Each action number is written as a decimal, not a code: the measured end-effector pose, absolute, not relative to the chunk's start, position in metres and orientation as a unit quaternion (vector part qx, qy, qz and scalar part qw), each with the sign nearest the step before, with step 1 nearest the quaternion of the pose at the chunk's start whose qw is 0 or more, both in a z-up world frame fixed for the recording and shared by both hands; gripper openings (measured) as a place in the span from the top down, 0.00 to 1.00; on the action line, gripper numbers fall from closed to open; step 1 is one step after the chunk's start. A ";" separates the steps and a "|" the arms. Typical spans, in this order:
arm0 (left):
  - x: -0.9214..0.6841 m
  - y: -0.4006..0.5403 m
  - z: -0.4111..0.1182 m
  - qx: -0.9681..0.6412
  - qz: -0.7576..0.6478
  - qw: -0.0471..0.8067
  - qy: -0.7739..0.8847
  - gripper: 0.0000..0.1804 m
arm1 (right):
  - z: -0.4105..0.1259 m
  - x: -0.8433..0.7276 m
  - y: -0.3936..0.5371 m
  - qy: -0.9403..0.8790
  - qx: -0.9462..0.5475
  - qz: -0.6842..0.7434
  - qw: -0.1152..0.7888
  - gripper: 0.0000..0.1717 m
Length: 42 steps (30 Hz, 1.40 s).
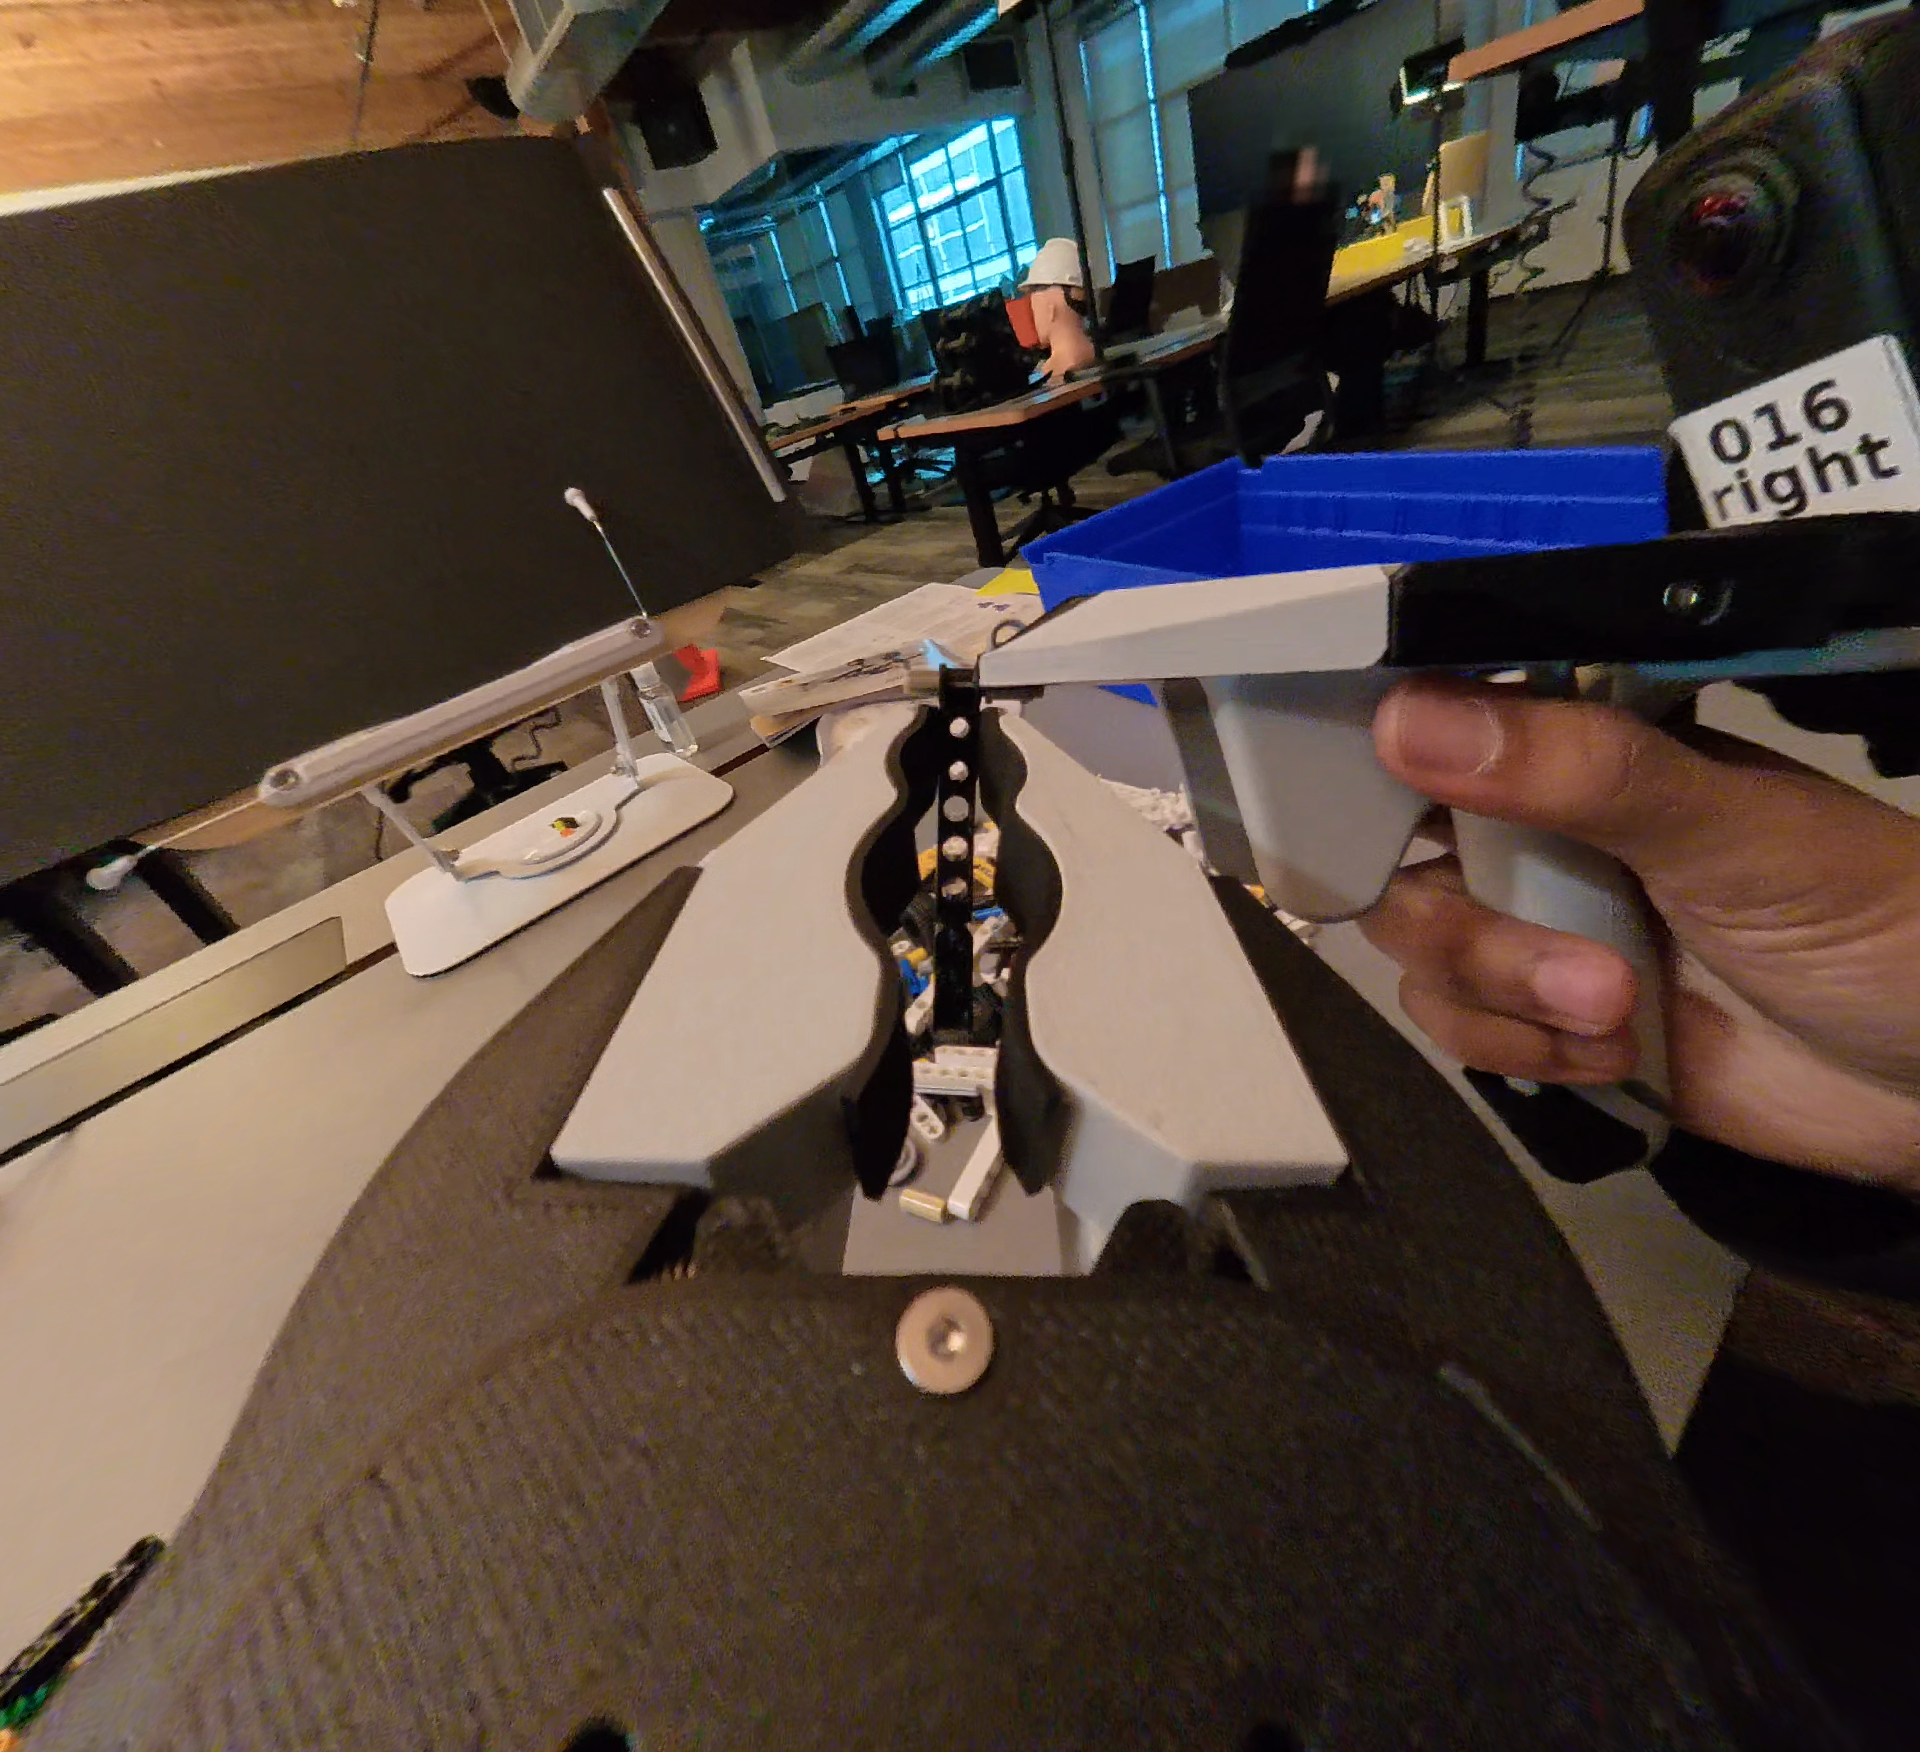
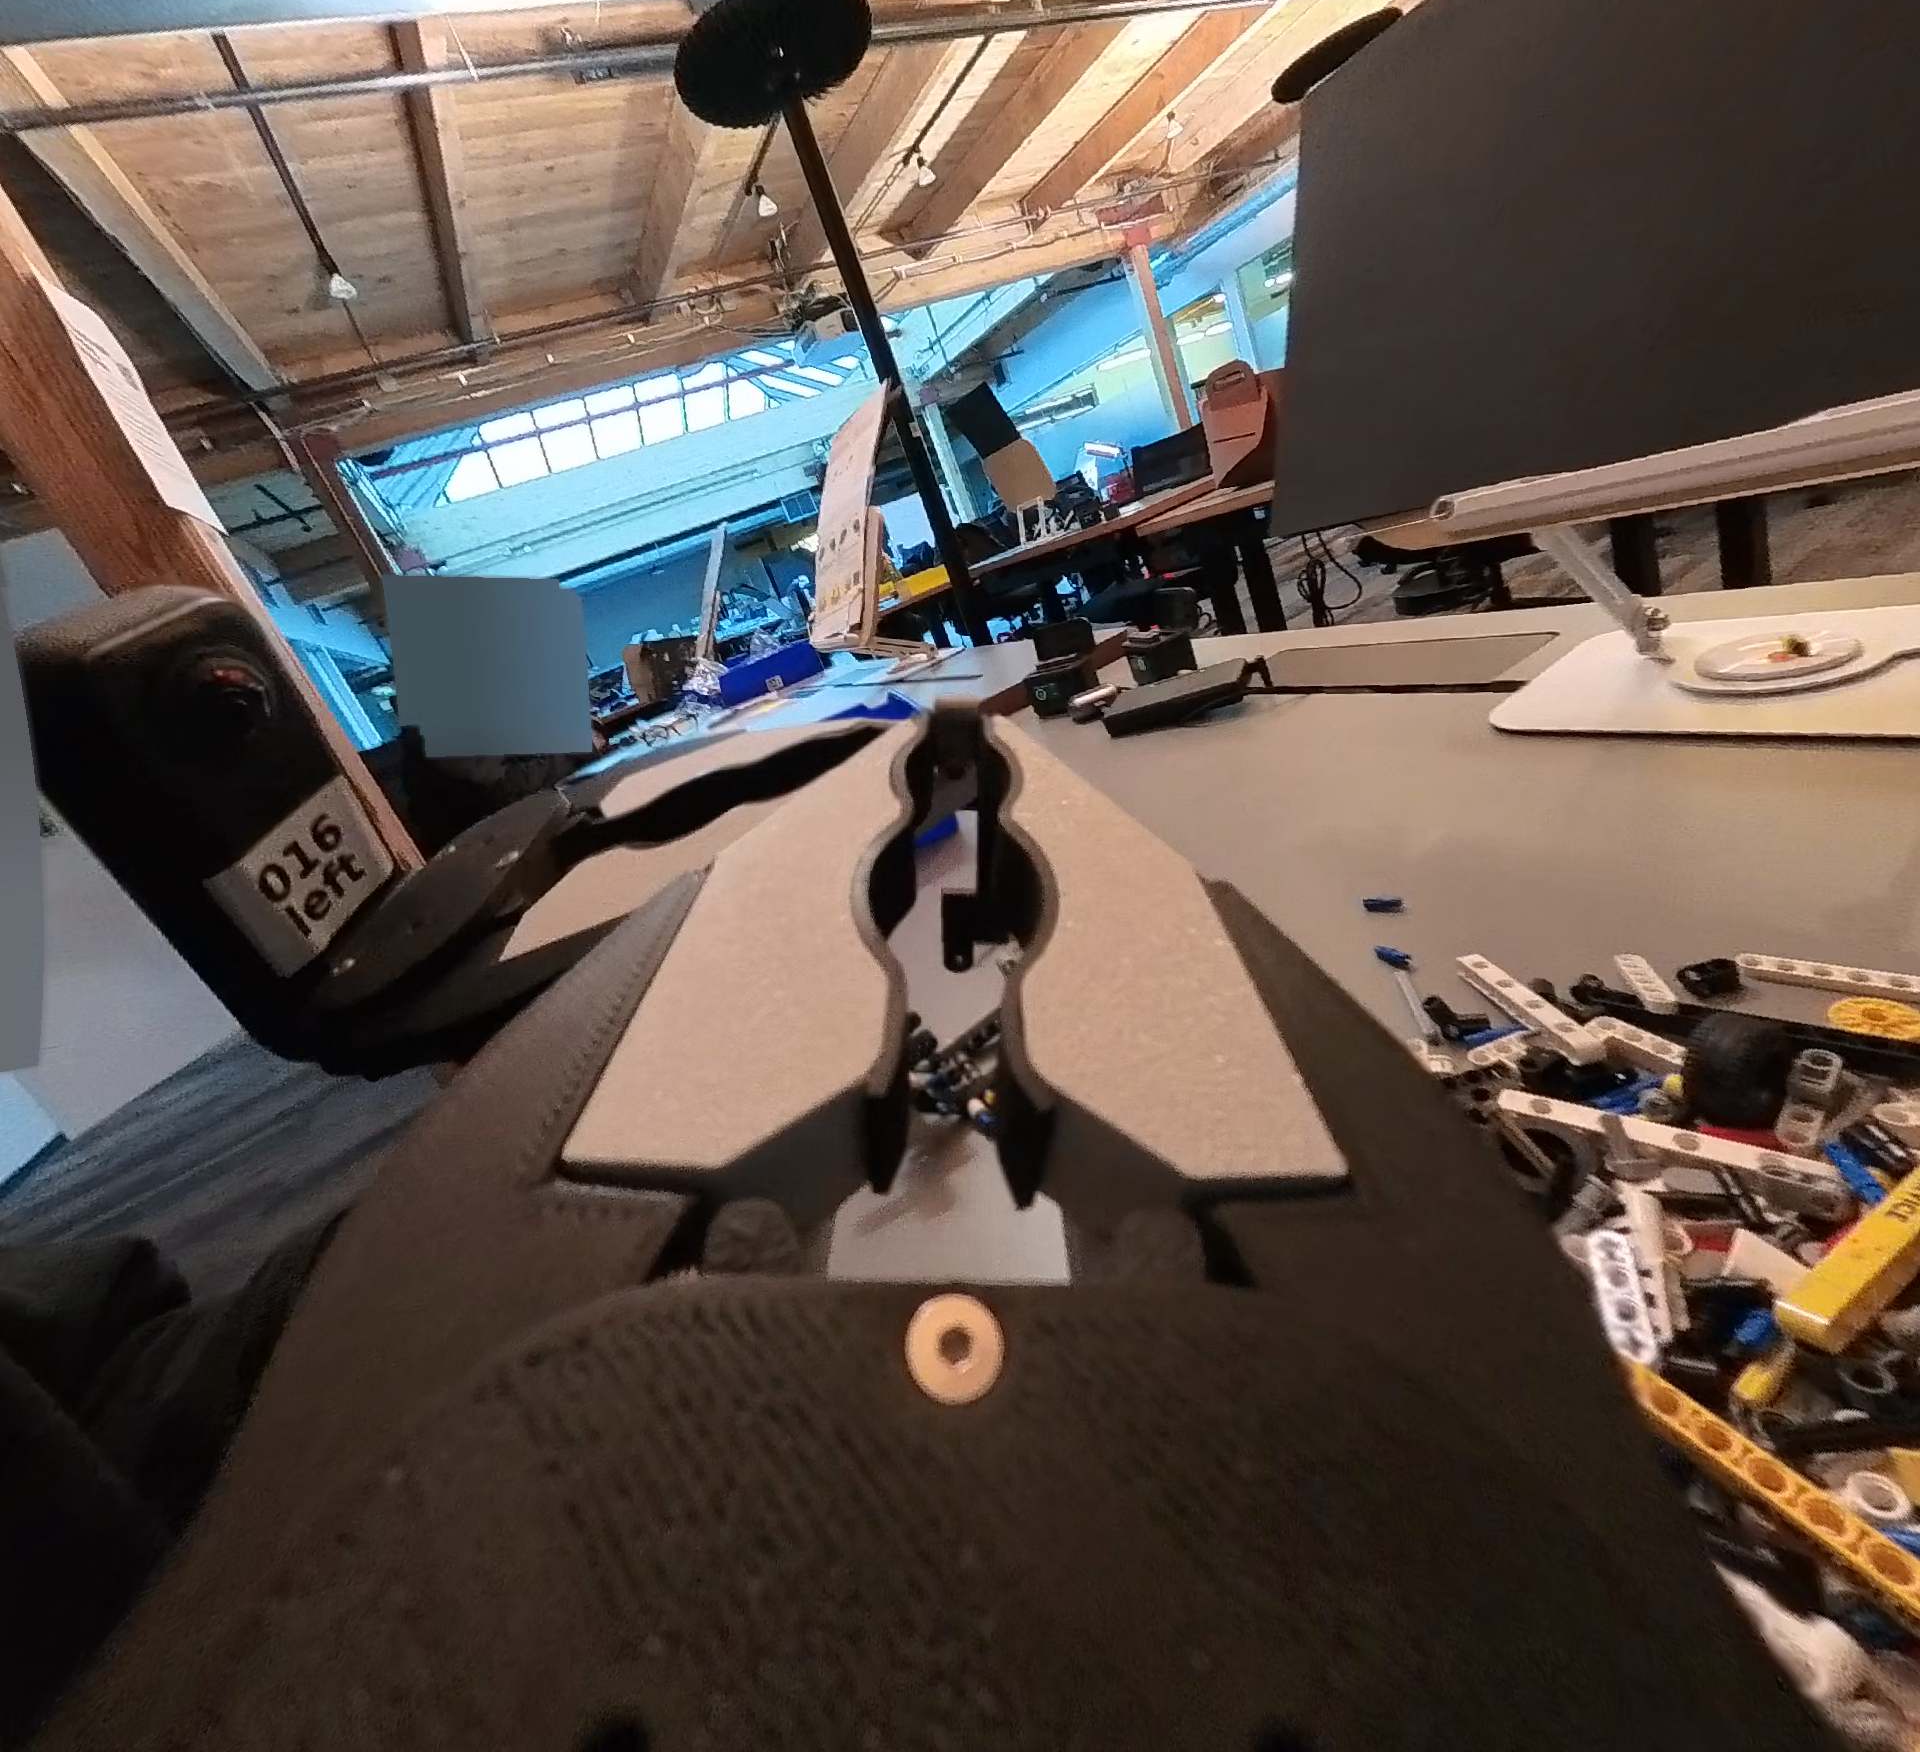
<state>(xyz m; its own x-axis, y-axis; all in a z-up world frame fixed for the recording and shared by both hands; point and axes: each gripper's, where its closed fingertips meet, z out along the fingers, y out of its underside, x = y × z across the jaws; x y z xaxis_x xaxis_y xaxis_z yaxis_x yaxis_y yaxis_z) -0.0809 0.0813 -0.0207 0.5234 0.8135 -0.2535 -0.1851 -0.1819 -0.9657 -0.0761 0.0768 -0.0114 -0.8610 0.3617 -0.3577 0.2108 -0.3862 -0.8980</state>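
A thin black beam with a row of holes (image 1: 956,829) hangs upright from my left gripper (image 1: 958,715), whose fingertips are closed on its upper end. My right gripper (image 1: 997,663) reaches in from the right, held by a hand (image 1: 1714,923), and its tips meet the beam's top end. A small pale piece (image 1: 914,679) sticks out beside that end. In the right wrist view my right gripper (image 2: 954,731) is shut on the beam's dark end. The beam (image 2: 987,855) shows edge-on below the tips. The left gripper (image 2: 727,798) comes in from the left.
A pile of loose building pieces (image 2: 1714,1110) lies on the grey table (image 2: 1351,819) at the right. A blue bin (image 1: 1403,507) and paper booklets (image 1: 883,642) stand behind the grippers. A white stand with a slanted arm (image 1: 561,829) and small black devices (image 2: 1174,694) stand farther back. Left and right tips are no more than a few centimetres apart.
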 end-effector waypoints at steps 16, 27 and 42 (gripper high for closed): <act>-0.118 0.100 -0.023 -0.657 0.389 0.592 -0.259 0.97 | -0.021 -0.103 0.102 -0.547 -0.299 0.768 0.144 0.97; -0.139 0.002 0.038 -0.463 0.201 0.781 -0.367 0.97 | -0.103 -0.137 0.109 -0.713 -0.306 0.604 0.180 0.97; -0.124 0.023 0.019 -0.366 -0.105 0.853 -0.357 0.97 | -0.178 -0.084 0.045 -0.843 -0.225 0.487 0.041 0.95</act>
